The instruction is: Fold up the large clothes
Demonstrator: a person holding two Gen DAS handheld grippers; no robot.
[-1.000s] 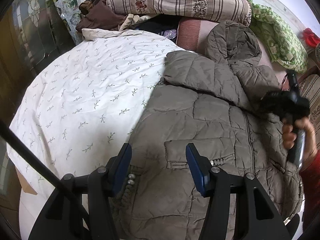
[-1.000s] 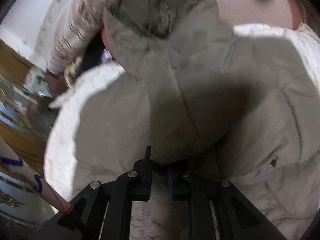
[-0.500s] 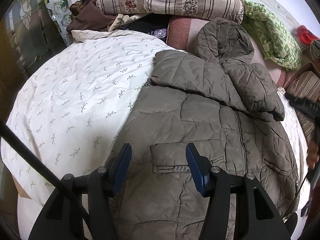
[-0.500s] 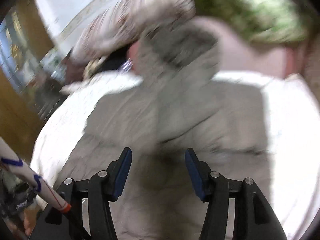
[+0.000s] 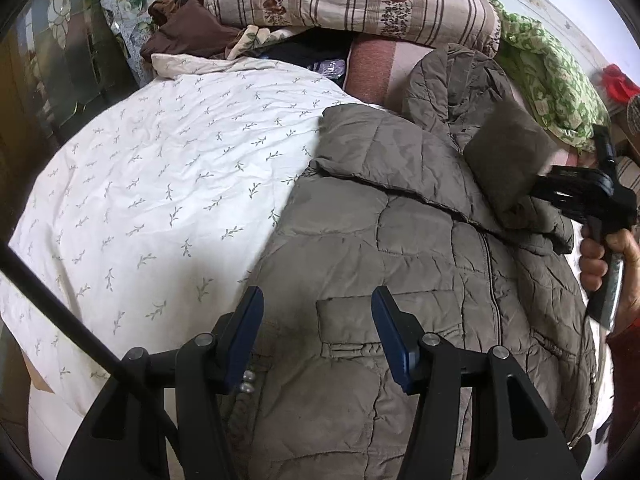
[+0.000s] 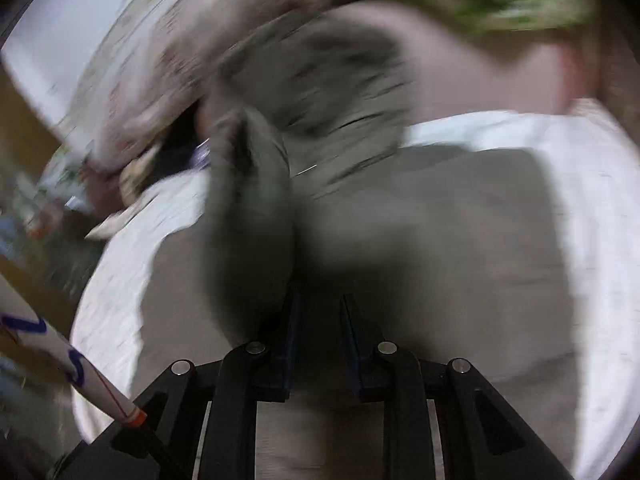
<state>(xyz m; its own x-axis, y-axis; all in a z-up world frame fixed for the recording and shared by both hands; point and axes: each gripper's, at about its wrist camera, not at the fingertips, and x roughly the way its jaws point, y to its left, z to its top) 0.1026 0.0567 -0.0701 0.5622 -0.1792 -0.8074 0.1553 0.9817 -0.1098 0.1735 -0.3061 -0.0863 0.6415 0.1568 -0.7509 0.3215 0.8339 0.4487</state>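
Between the left jaws: the left gripper stands open with nothing clamped. The quilted taupe jacket lies spread below and ahead of it, and its pocket flap shows in the gap between the two blue pads.
Outside the left jaws: the leaf-print bedspread runs off beyond the left finger. The jacket's body fills everything beyond the right finger.
Far ahead of the left jaws: the jacket's hood lies by a striped pillow.
At the right jaws: the right gripper has just been closing and its pads now stand narrowly apart. A fold of the jacket's sleeve is caught at them and rises up past the left finger. Blur hides exactly how the pads bite.
Below the right jaws: the jacket's front lies flat on the bedspread.
Writing: a white rod beside the right gripper bears blue marks that cannot be read. No brand or label on the jacket can be made out.
Left hand pose: its gripper tilts steeply down over the jacket's lower front.
Right hand pose: the right hand wraps the handle, fingers curled round it. Its gripper slants down toward the sleeve, which is raised off the jacket's chest.
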